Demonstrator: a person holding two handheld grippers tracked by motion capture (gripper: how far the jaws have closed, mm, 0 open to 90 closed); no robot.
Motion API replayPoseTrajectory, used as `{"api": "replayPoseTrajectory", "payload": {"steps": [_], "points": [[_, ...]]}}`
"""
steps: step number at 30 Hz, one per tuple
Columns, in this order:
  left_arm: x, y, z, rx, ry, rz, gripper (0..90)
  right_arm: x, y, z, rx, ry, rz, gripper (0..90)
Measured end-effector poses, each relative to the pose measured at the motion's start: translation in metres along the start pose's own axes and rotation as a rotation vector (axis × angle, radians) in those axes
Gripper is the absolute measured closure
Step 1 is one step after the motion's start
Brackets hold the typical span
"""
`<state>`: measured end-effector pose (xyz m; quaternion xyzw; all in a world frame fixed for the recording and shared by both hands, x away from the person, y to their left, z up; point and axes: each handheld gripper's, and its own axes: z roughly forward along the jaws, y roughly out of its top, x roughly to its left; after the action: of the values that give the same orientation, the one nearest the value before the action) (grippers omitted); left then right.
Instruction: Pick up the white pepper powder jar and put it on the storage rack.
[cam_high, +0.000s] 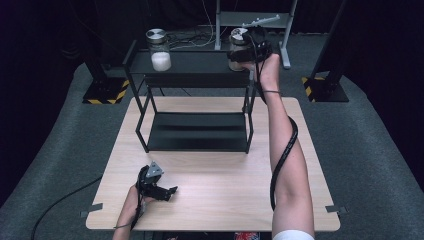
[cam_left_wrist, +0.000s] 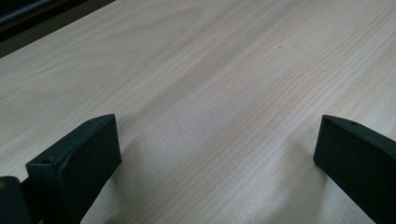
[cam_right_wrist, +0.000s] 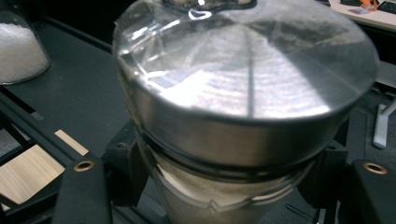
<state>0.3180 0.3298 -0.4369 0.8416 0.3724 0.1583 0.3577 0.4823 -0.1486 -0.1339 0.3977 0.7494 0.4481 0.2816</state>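
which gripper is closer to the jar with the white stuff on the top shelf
The right. The right gripper sits on the same top shelf as the white-filled jar, clamped around the other jar. The left gripper rests low on the table, open.

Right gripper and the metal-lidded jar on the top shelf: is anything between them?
Nothing visible. The right gripper has its jaws on either side of the jar, just under the lid, on the rack's top shelf. The other jar stands well apart.
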Motion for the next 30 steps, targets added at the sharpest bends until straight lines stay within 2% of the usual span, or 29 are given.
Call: {"api": "replayPoseTrajectory", "payload": {"steps": [7, 15, 26, 27, 30], "points": [[-0.0002, 0.0001, 0.0000, 0.000, 0.001, 0.000, 0.0, -0.0020, 0.0031, 0.0035, 0.015, 0.005, 0.006, 30.2], [-0.0001, 0.0001, 0.0000, 0.001, 0.001, 0.000, 0.0, -0.0050, 0.0058, 0.0064, 0.029, 0.015, 0.039, 30.2], [0.0000, 0.0001, -0.0001, 0.001, 0.001, 0.001, 0.0, -0.0042, 0.0019, 0.0062, 0.014, 0.010, 0.048, 29.8], [-0.0001, 0.0001, 0.0000, 0.001, 0.001, 0.001, 0.0, -0.0040, 0.0019, 0.0058, 0.014, 0.009, 0.049, 29.1], [-0.0001, 0.0000, 0.0000, 0.000, 0.001, 0.001, 0.0, -0.0030, 0.0012, 0.0025, 0.011, 0.007, 0.063, 19.2]]}}
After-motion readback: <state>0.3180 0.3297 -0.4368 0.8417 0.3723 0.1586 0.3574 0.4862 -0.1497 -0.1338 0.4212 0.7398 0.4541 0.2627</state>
